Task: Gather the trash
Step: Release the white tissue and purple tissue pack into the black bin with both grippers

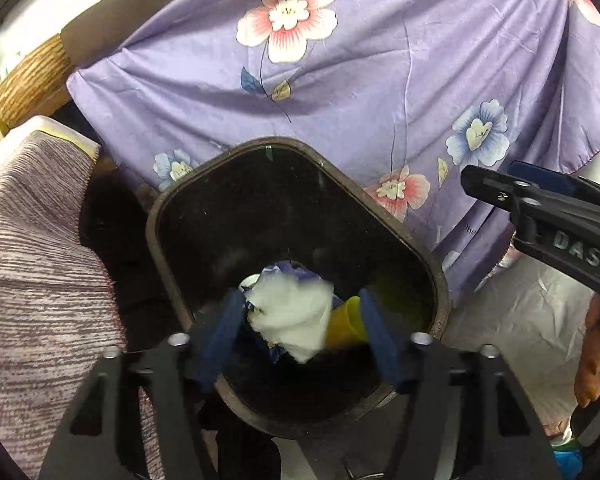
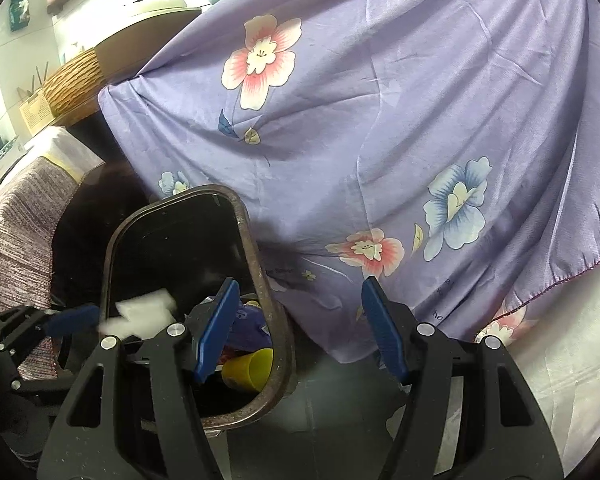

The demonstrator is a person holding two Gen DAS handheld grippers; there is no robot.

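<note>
My left gripper (image 1: 300, 334) tilts down over the bin (image 1: 420, 248), jaws apart, tissue (image 1: 296, 316) loose between them; my right gripper (image 2: 300, 324) hangs beside it, open and empty.

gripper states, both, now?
Left gripper: open over the dark rectangular trash bin; crumpled white tissue between its jaws, apparently released.
Right gripper: open, holding nothing.

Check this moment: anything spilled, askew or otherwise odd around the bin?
Nothing spilled. The white crumpled tissue sits between the left gripper's spread fingers over the open dark bin, blurred in both views, so apparently mid-drop. A yellow cup lies on its side inside. The floral cloth hangs undisturbed.
</note>
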